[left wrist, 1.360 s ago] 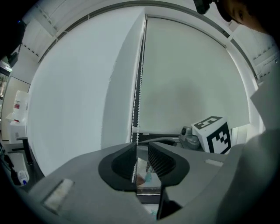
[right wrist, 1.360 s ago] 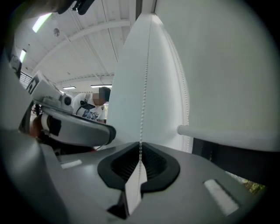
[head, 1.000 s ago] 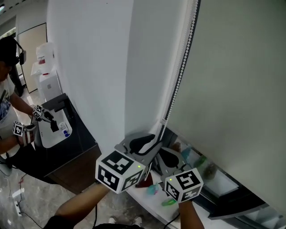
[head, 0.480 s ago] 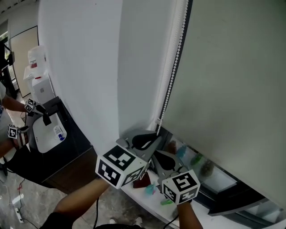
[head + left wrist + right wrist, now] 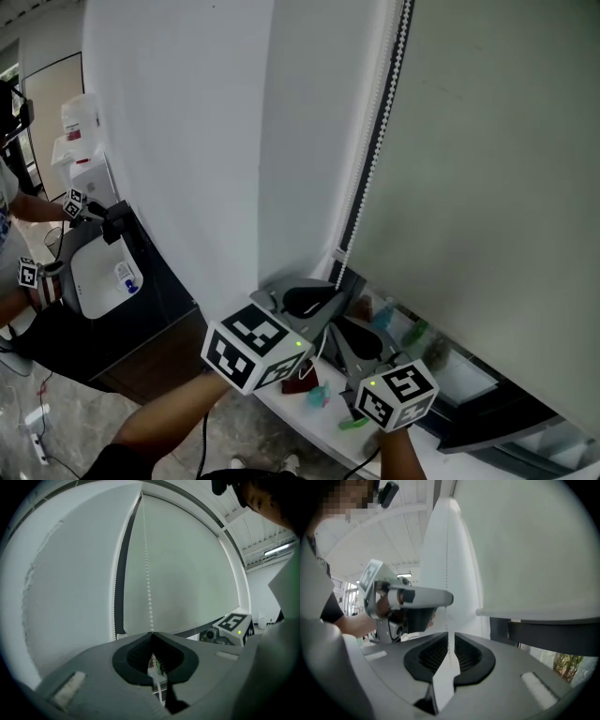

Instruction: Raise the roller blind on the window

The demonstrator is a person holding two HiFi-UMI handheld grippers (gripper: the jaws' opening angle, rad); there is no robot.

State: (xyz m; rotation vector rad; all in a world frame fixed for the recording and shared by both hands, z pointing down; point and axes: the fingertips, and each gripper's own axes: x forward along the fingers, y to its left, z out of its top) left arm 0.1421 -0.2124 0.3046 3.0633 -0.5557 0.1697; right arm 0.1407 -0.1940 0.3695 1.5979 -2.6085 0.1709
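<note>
The pale roller blind [image 5: 487, 187] hangs over the window, its bottom bar [image 5: 539, 612] low in the right gripper view. A white bead chain [image 5: 375, 141] drops along the blind's left edge. My left gripper [image 5: 330, 292] has just been closing and now stands shut on the bead chain [image 5: 148, 573], which runs straight down into the meeting pads of the left gripper [image 5: 151, 633]. Just below it, my right gripper [image 5: 345, 328] has the bead chain [image 5: 446, 573] passing through a narrow slit between its jaws, so the right gripper [image 5: 449, 637] reads as shut on it.
A white wall [image 5: 187, 141] stands left of the window. Small teal, green and red objects [image 5: 319, 394] lie on the sill under my hands. At far left another person works with grippers at a dark counter [image 5: 150, 291] holding a white tray [image 5: 94, 277].
The left gripper's jaws have come together on the bead chain. Both hands stay in about the same spot below the chain's end.
</note>
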